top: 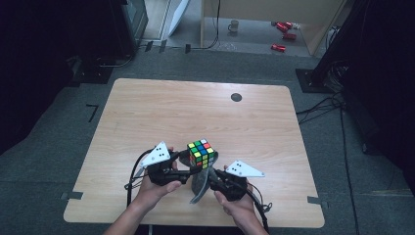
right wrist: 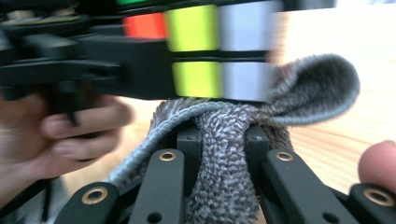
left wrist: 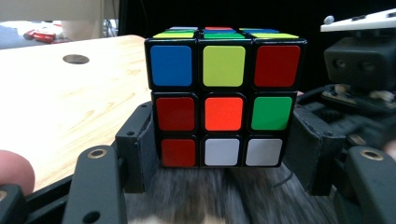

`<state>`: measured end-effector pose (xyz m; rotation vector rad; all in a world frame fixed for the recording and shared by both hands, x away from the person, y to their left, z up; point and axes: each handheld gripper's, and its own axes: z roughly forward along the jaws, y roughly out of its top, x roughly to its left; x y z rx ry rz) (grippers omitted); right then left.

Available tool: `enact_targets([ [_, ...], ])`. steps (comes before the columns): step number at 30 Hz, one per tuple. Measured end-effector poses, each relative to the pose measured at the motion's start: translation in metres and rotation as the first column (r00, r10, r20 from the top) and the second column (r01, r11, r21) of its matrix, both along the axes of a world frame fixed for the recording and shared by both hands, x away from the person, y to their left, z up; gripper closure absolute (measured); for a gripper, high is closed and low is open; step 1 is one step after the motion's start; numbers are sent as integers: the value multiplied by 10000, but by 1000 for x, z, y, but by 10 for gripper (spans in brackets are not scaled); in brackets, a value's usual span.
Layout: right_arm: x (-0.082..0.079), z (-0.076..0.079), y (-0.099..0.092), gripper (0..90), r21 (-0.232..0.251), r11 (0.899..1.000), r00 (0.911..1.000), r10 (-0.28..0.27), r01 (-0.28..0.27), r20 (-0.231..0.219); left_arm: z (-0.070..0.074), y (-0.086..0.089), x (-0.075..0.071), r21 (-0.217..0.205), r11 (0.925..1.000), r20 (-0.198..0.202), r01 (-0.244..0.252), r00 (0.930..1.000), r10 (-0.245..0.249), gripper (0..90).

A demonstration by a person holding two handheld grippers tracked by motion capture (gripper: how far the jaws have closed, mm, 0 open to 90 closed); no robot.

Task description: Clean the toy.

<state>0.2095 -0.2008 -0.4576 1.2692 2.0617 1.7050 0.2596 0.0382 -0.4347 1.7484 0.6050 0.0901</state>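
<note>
- The left hand comes in from the bottom of the high view, forearm angled up and to the right, fingers wrapped round the body of the left claw, which points to the right across the wooden surface.
- The left claw is clamped on a puzzle cube: in the left gripper view its two black jaws press on the cube's lower side faces, one on each side, and the cube sits upright and square between them.
- The cube is held above the near middle of the surface, its top face level and its upper layers clear above the jaws.
- The right hand enters from the bottom right, forearm angled up and to the left, gripping the right claw, which points up and left toward the cube's underside.
- The right claw is drawn narrow and pinches a grey woven cloth; in the right gripper view the cloth is bunched between the jaws, and a fold of it curls up to the right.
- That fold lies against the cube's bottom edge; the view is blurred there.
- In the high view the cloth hangs below the cube, between the two hands.
- A thumb tip shows at the right edge of the right gripper view.
</note>
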Motion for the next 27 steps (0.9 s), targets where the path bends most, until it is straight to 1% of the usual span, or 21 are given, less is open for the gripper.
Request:
enact_targets([
  [2,4,0,-8,763,166,9989,9989,-443,446,-165,1,2,0,-80,10000,-44,-39,10000,39,358],
  [4,5,0,-11,764,294,9978,9979,-591,598,-267,1,0,0,-58,10000,10,-57,10000,57,358],
  [6,2,-1,-4,764,261,9990,9992,-347,352,-207,0,-2,-1,-91,10000,-31,-39,10000,39,358],
  [7,1,-1,0,764,243,9995,9997,-193,197,-169,-1,-3,-1,9,10000,-30,-28,10000,28,358],
  [8,1,-1,0,764,243,9995,9997,-193,197,-169,-1,-3,-1,9,10000,-30,-28,10000,28,358],
  [9,-3,-1,10,763,-11,9994,9994,350,-350,-52,-3,-5,-1,73,10000,-40,2,10000,-2,358],
  [10,-4,0,12,763,-168,9989,9991,426,-426,-11,-3,-4,-1,56,10000,-30,18,10000,-17,358],
  [12,-2,2,8,763,-205,9990,9993,385,-385,8,-1,-1,-1,-58,10000,-24,-23,10000,23,358],
  [13,-1,3,4,763,-141,9997,9998,215,-216,-29,0,-1,-1,-123,9999,-67,-15,10000,14,358],
  [14,-1,3,4,763,-141,9997,9998,215,-216,-29,0,-1,-1,-123,9999,-67,-15,10000,14,358],
  [15,5,3,-8,764,39,9992,9991,-397,398,-174,1,0,-1,-275,9996,-153,-23,9999,19,358],
  [16,5,3,-8,764,39,9992,9991,-397,398,-174,1,0,-1,-275,9996,-153,-23,9999,19,358],
  [18,6,2,-11,764,127,9982,9978,-582,587,-302,0,-2,-1,-165,9999,-125,-8,9999,6,358],
  [19,5,1,-8,763,75,9985,9980,-536,539,-327,-1,-4,-2,-155,9999,-158,36,9999,-38,358],
  [20,1,0,1,762,20,9998,9991,-194,195,-367,-2,-7,-3,-19,10000,-126,89,9999,-89,358],
  [22,-2,-1,11,761,-125,9997,9994,215,-219,-276,-3,-9,-5,162,9998,-47,103,9999,-102,358],
  [23,-3,-1,14,761,-244,9993,9994,284,-289,-202,-3,-9,-5,162,9998,-47,103,9999,-102,358],
  [25,-3,0,14,761,-268,9993,9995,257,-262,-178,-2,-8,-4,92,9999,-44,93,9999,-92,358],
  [26,-1,0,12,760,-188,9996,9996,199,-203,-219,-1,-6,-4,-3,10000,-62,82,9999,-82,358],
  [27,3,1,1,761,26,9998,9993,-173,174,-341,0,-5,-4,-84,9999,-76,69,9999,-70,358],
])
